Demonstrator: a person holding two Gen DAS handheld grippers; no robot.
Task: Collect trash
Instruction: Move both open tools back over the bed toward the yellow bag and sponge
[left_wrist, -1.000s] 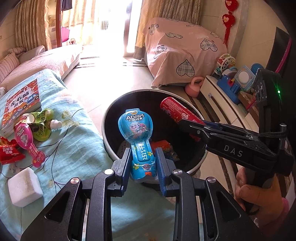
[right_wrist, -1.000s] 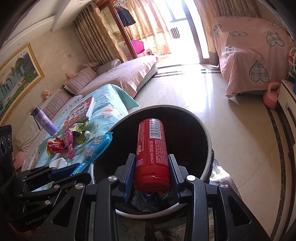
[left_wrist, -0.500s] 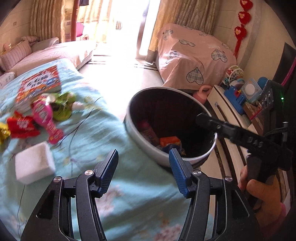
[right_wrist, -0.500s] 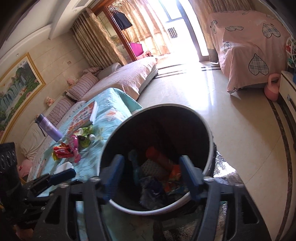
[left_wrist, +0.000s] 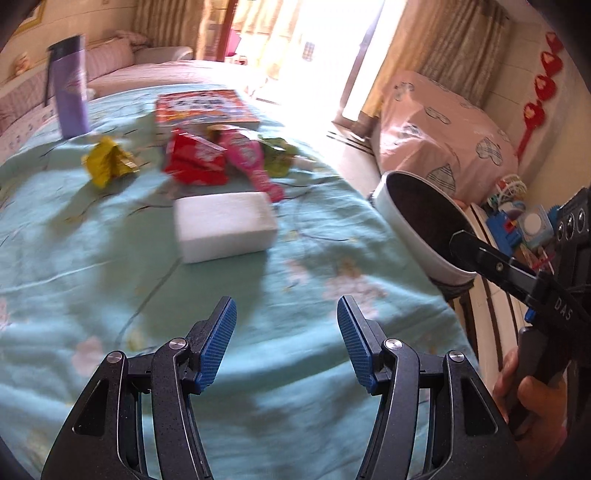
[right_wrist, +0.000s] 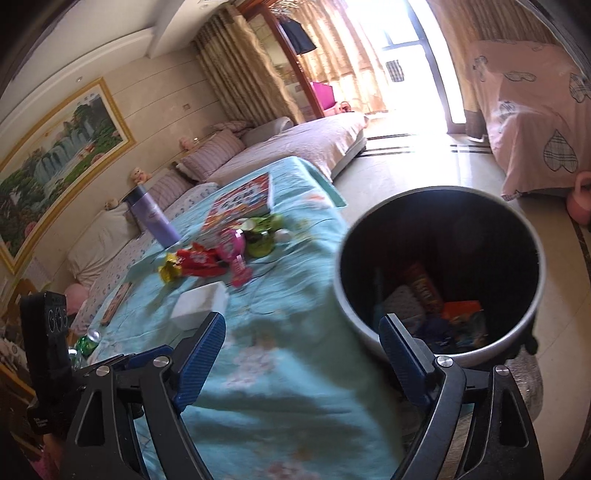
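Note:
My left gripper (left_wrist: 286, 339) is open and empty above the teal tablecloth (left_wrist: 110, 258). Ahead of it lie a white foam block (left_wrist: 225, 226), a red wrapper (left_wrist: 195, 160), a pink toothbrush pack (left_wrist: 251, 162), a green wrapper (left_wrist: 277, 155) and a yellow wrapper (left_wrist: 107, 162). My right gripper (right_wrist: 301, 350) is open and empty, near the rim of the round trash bin (right_wrist: 532, 236), which holds a red tube (right_wrist: 423, 288) and other trash. The bin (left_wrist: 413, 229) stands at the table's right edge in the left wrist view. The foam block (right_wrist: 199, 304) and wrappers (right_wrist: 199, 260) also show in the right wrist view.
A purple bottle (left_wrist: 68, 88) and a red book (left_wrist: 203, 107) stand at the table's far side. A sofa (right_wrist: 295, 144) lies beyond. A pink-covered piece of furniture (right_wrist: 535, 122) and a toy shelf (left_wrist: 517, 221) are to the right. The floor (right_wrist: 424, 170) is tiled.
Both grippers opened and dropped the blue toothbrush pack and the red tube into the bin. Both then swung left, toward the trash on the table.

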